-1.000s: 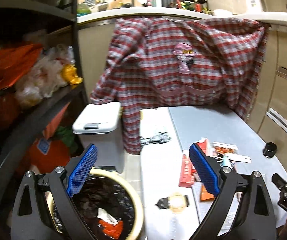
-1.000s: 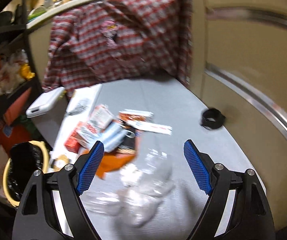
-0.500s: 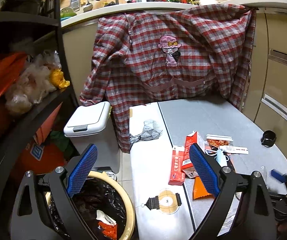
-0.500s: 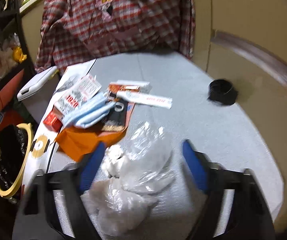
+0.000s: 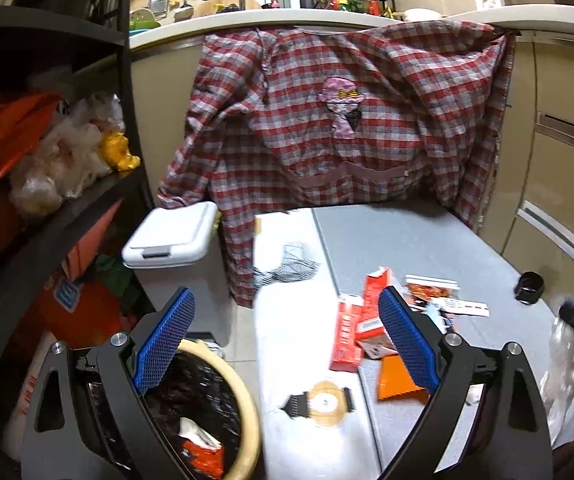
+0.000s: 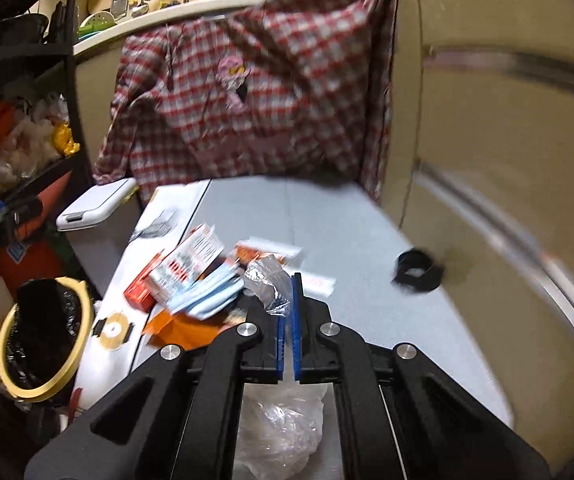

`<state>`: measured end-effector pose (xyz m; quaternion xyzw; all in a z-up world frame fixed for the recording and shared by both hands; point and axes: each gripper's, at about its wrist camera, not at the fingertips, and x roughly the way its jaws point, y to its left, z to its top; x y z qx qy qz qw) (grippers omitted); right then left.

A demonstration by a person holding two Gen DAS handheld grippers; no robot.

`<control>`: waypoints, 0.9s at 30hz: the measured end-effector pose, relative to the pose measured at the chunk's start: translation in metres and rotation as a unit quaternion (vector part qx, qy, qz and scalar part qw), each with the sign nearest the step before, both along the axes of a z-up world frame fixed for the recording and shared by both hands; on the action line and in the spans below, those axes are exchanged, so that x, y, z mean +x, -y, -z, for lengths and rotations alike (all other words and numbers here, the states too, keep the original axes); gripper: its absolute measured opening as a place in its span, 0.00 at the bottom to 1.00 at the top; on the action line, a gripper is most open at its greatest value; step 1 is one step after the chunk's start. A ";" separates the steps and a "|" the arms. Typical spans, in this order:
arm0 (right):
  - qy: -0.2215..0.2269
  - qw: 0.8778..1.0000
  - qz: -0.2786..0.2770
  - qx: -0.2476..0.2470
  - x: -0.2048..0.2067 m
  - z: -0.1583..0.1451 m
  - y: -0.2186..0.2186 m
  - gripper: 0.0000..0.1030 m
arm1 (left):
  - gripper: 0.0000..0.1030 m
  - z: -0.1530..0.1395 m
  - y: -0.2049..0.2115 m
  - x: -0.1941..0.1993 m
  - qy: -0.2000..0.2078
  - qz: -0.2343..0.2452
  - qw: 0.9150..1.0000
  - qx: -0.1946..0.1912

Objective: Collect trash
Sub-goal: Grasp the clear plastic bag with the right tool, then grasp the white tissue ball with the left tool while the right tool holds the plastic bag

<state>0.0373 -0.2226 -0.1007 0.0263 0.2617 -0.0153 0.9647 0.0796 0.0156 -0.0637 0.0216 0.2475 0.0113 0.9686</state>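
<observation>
Pinching only a thin fold of the clear bag point(image 6: 271, 280), the right hand-held gripper point(image 6: 287, 320) is clenched with its blue pads nearly touching, and most of the bag hangs slack below and behind it, over the table point(image 6: 367, 232). That is the weak point, I judge: crinkled film is slippery, so a quick swing could let the fold slide out and drop the bag short of the bin point(image 6: 39, 340), which sits low and well off to this gripper's left, past the table edge. The trailing bulk could also snag the litter just ahead and left of the pads — the blue mask point(image 6: 211, 296), the red-and-white box point(image 6: 191, 260), the orange scrap point(image 6: 183, 332) — and drag pieces onto the floor. Whether the bag holds anything is hard to tell; if it does, the weight would pull harder on that small pinch. The left hand-held gripper point(image 5: 283, 344) hovers released, jaws spread wide and gripping nothing, with the bin point(image 5: 243, 392) directly under its left finger and the red cartons point(image 5: 347, 336) beside its right finger. It sits close to the likely path into the bin, so the two tools could knock together unless it gives way. Motion blur in the right wrist view suggests a fast move, which raises the chance of a slip. A black ring point(image 6: 417, 270) lies well to the right, clear of all this.
</observation>
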 end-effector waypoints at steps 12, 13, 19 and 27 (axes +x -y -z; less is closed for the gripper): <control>0.015 0.997 0.082 0.009 -0.003 -0.015 0.061 0.03 | 0.87 0.056 0.081 -0.020 -0.006 0.050 0.998 -0.037; 0.016 0.996 0.087 0.012 -0.004 -0.015 0.065 0.03 | 0.87 0.063 0.087 -0.021 -0.011 0.052 0.998 -0.046; 0.019 0.994 0.102 0.034 -0.007 -0.018 0.079 0.03 | 0.87 0.097 0.121 -0.014 -0.038 0.076 0.995 -0.050; 0.013 0.994 0.107 0.036 -0.007 -0.016 0.081 0.03 | 0.70 0.135 0.153 0.006 -0.102 0.109 0.987 -0.056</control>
